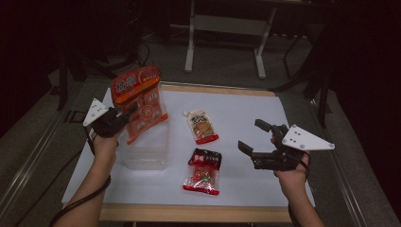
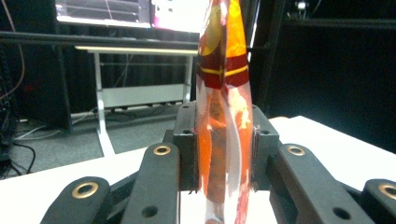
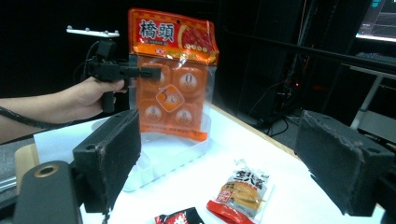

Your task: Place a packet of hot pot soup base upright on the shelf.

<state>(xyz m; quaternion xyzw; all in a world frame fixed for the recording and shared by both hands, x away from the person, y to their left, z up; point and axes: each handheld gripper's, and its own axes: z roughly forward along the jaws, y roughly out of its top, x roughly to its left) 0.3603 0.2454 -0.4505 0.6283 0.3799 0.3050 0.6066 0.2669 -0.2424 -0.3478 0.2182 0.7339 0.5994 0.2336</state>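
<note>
My left gripper point(image 1: 124, 113) is raised at the table's point(image 1: 246, 101) left edge, jaws clamped. My right gripper point(image 1: 253, 137) hovers over its right side, jaws wide apart.

Glossy plastic orange packet point(image 1: 140, 100) (crinkly), matt white tabletop point(image 1: 246, 118).

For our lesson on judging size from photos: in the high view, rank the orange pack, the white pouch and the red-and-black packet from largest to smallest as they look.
1. Orange pack, clearly largest, though it is held up nearer the camera.
2. Red-and-black packet.
3. White pouch, close to the packet, so this order is unsure.
</note>
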